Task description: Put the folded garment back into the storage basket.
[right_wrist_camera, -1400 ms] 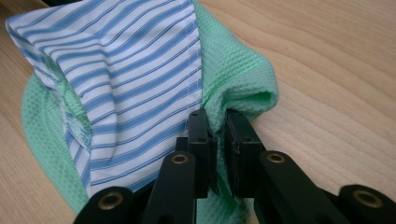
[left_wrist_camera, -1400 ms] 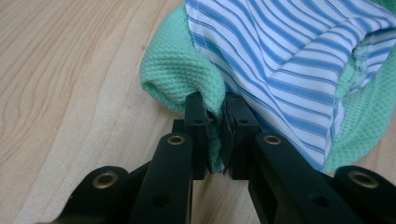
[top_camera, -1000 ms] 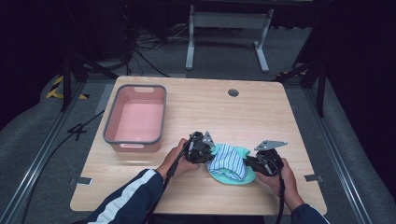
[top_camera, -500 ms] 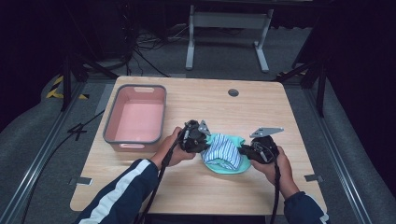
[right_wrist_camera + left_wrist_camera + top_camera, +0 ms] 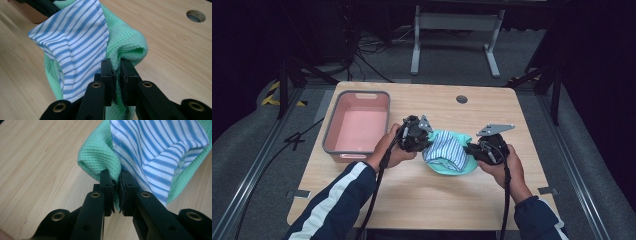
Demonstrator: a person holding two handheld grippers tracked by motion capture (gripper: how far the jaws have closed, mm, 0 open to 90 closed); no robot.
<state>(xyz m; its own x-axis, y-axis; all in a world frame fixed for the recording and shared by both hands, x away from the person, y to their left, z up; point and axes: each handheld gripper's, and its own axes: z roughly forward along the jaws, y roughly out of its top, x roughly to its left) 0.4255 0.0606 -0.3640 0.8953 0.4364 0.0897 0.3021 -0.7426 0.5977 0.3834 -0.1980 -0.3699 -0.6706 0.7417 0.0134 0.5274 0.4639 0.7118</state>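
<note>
The wooden table carries a pink bin at its left. The green waffle-weave cloth, with a blue-striped cloth bundled on it, hangs stretched between both grippers, right of the bin. The left gripper and right gripper each pinch an opposite green edge; the left is nearer the bin.

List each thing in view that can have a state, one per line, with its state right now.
Left gripper: shut on the green cloth's edge.
Right gripper: shut on the green cloth's opposite edge.
Green cloth: held at both sides, sagging between the grippers, bundled around the striped cloth.
Striped cloth: folded, lying on the green cloth.
Pink bin: upright on the table, empty.
Table: bears the bin.
</note>
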